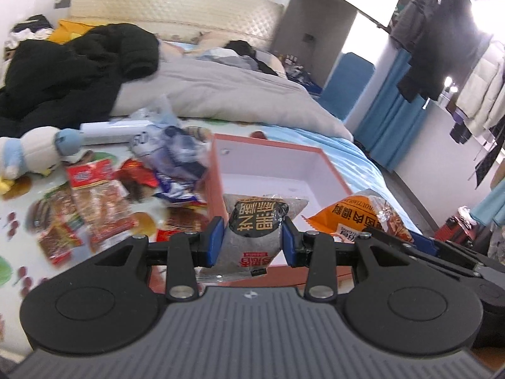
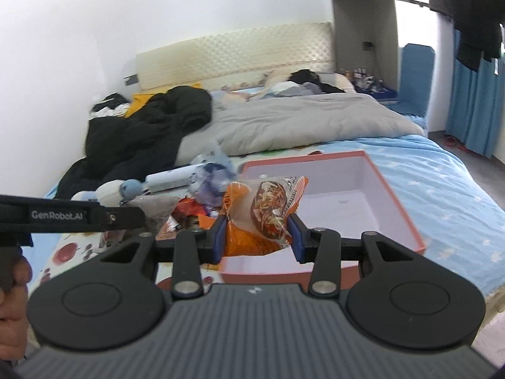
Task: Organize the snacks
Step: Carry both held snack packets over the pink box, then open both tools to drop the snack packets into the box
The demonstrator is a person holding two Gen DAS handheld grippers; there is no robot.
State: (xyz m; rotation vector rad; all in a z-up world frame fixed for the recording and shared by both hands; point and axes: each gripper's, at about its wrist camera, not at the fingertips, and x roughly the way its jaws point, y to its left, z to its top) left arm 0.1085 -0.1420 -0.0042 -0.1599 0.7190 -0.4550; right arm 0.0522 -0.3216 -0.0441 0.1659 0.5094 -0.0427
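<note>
Hand-held gripper [image 1: 251,241] around grey packet [image 1: 249,237]

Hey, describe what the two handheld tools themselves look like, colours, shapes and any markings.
Both tools, left and right, match: black linkage arms with silver rivets, blue finger pads, two round black discs on a ribbed grey body. A black strap reads "GenRobot.AI" in white.

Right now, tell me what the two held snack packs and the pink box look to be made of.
Grey pack, in the left gripper: soft plastic film, probably matte; it creases between the pads.
Orange pack, in the right gripper: glossy plastic film, with shiny crinkles and a clear edge.
Pink box: likely cardboard, with stiff straight walls, a dull pink outside and a plain white lining.
</note>
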